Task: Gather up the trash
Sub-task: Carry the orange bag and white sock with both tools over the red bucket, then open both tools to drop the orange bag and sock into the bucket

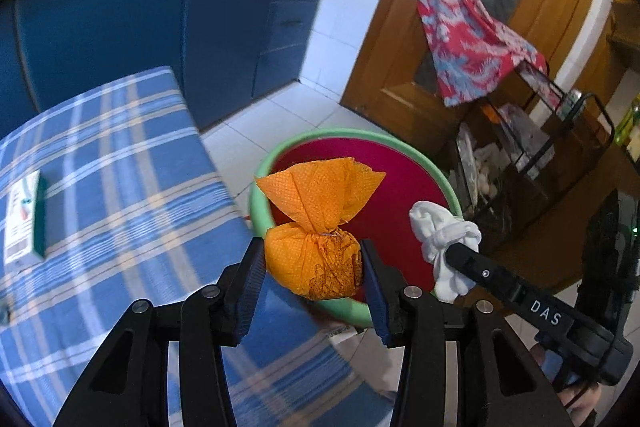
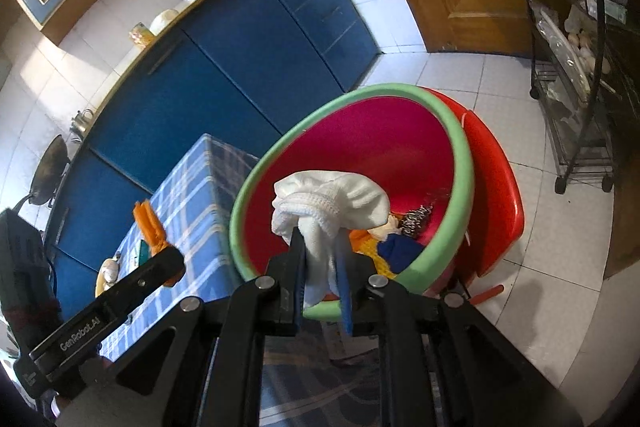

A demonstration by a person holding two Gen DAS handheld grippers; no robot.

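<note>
Presently the left gripper (image 1: 314, 267) is clamped on the round body of an orange cloth bundle (image 1: 316, 247), one pad pressing on each side, with the tied neck and flared top pointing up and away from the jaws. The right gripper (image 2: 322, 275) is nearly closed on a white crumpled cloth (image 2: 332, 211), whose bunched head rises above the fingertips while a tail hangs down between the pads. Both loads are therefore already in hand; the receptacle is what the coming move turns on. The green-rimmed basin (image 2: 460, 163), red inside, lies directly ahead of and below both grippers, resting tilted on a red plastic chair (image 2: 496, 195). In the right wrist view the white cloth sits over the basin's near inner wall; in the left wrist view the orange bundle hangs over the near rim (image 1: 260, 187), so the right gripper appears the better placed of the two for release. Some items already lie in the basin's bottom. Beside the basin on the left stands the table with a blue plaid cloth (image 1: 120, 155), bearing a small box (image 1: 24, 223). Judged next step: open the jaws over the basin.
</note>
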